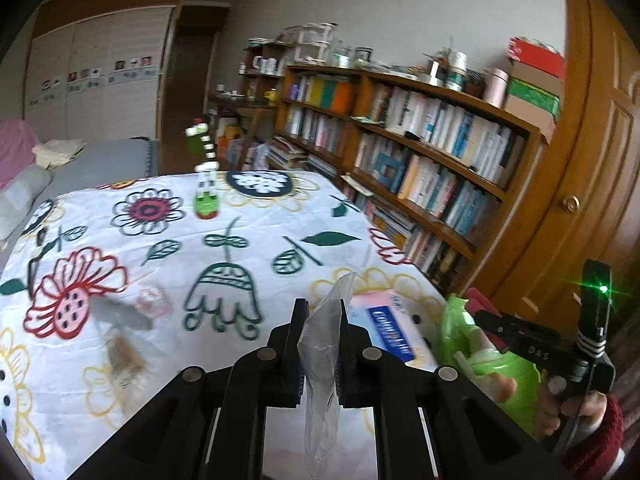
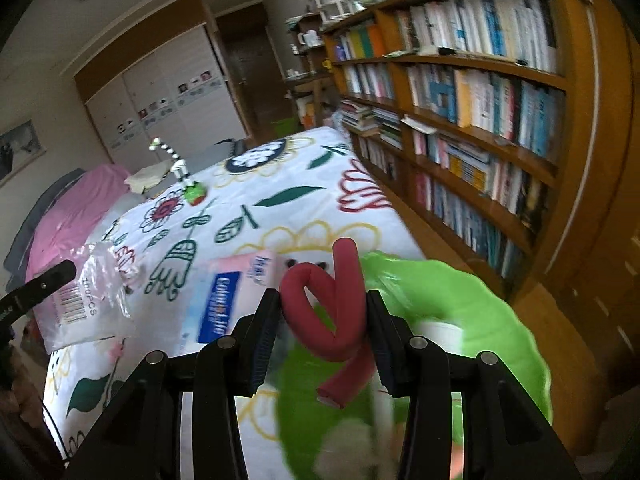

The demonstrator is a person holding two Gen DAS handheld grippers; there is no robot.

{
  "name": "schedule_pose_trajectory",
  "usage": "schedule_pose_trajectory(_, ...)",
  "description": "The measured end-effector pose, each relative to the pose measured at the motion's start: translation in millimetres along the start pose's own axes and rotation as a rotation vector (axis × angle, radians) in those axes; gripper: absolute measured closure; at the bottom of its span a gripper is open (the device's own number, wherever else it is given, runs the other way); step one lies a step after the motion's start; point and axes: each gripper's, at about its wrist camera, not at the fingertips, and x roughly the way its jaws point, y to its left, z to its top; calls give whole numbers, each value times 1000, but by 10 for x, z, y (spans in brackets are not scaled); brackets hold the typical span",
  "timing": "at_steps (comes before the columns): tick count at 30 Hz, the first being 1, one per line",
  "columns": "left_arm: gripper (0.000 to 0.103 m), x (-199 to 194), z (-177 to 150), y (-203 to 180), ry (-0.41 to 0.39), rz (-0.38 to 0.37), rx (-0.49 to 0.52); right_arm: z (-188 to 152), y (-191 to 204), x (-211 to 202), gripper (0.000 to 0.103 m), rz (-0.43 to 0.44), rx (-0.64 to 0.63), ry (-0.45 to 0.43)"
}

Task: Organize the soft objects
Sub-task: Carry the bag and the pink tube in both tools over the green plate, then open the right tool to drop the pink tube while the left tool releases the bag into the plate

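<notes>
Over bed, left claw (image 1: 320, 344) pinching plastic bag (image 1: 320, 380)

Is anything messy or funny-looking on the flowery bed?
Yes. A brownish smudge stains the flowered bedspread near its front edge, beside a yellow flower outline. It matches nothing in the print, so it looks like a stain or fluff; the view is too blurred to tell.

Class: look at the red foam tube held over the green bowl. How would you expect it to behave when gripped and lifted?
The red foam tube is bent into a loop, so it is probably flexible and likely holds whatever shape it is bent into. It looks like foam, so probably light. The right gripper holds it by its sides, so it likely squashes slightly rather than slipping.
</notes>
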Motion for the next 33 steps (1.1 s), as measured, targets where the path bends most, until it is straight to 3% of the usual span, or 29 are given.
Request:
schedule_pose_trajectory(14,92,273,41,-723,62,-124,102,-162,-407,-86,57,-35,49,29)
schedule_pose_trajectory(33,92,488,1,-1436,142,-286,163,-302,-697,-374,54,-43,85,7)
